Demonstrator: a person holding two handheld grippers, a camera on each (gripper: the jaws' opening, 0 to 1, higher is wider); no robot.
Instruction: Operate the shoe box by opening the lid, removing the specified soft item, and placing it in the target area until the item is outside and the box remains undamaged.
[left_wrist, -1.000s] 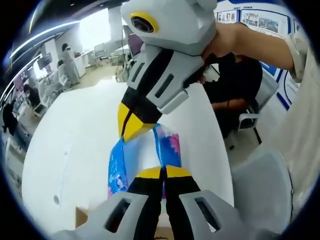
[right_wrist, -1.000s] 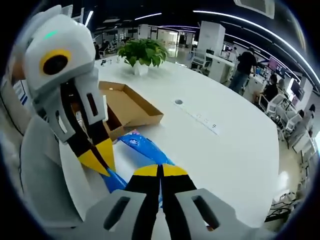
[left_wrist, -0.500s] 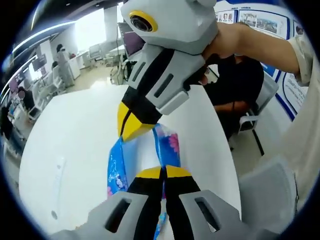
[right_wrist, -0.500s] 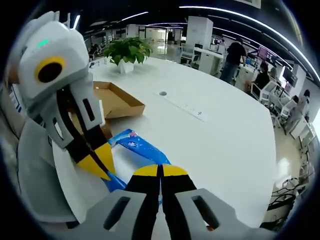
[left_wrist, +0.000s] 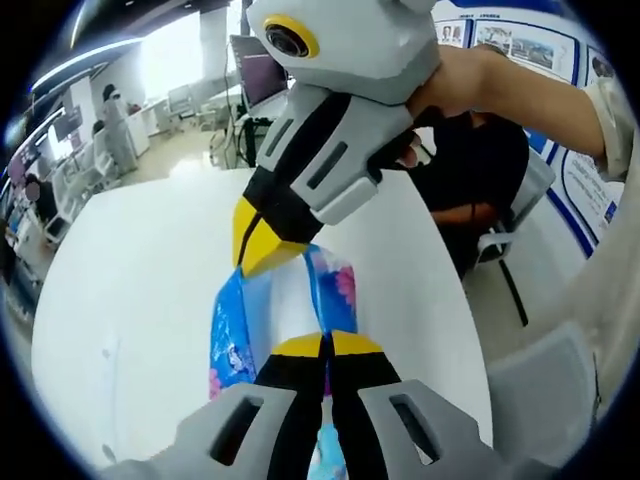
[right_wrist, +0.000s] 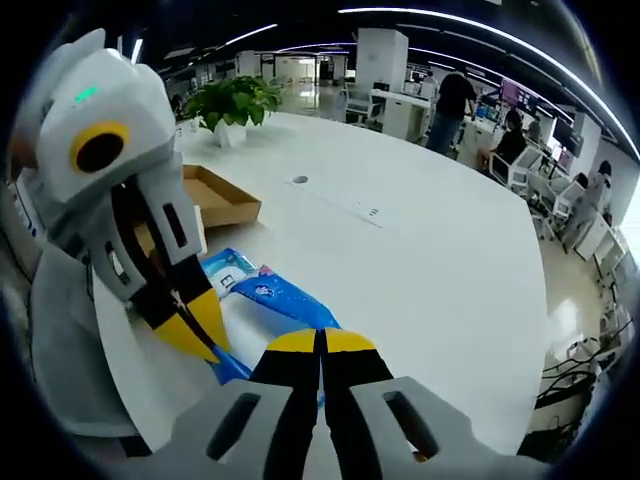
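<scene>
A soft blue and white packet with pink print (left_wrist: 285, 310) hangs above the white table (left_wrist: 140, 270), held at both ends. My left gripper (left_wrist: 326, 345) is shut on its near end in the left gripper view, and my right gripper (left_wrist: 255, 262) comes down from above, shut on the far end. In the right gripper view the same blue packet (right_wrist: 280, 300) runs from my right gripper (right_wrist: 322, 342) to my left gripper (right_wrist: 200, 335) at the left. The open brown shoe box (right_wrist: 215, 195) lies on the table behind.
A potted green plant (right_wrist: 232, 100) stands at the table's far end. A cable slot (right_wrist: 355, 208) sits in the white table top (right_wrist: 430, 260). People sit and stand at desks in the background (right_wrist: 470, 110). A seated person in dark clothes (left_wrist: 480, 170) is beside the table.
Both views have swung away from the shoe box, which now sits farther left and smaller in the right gripper view. The packet stays held between both grippers and shows more white panel.
</scene>
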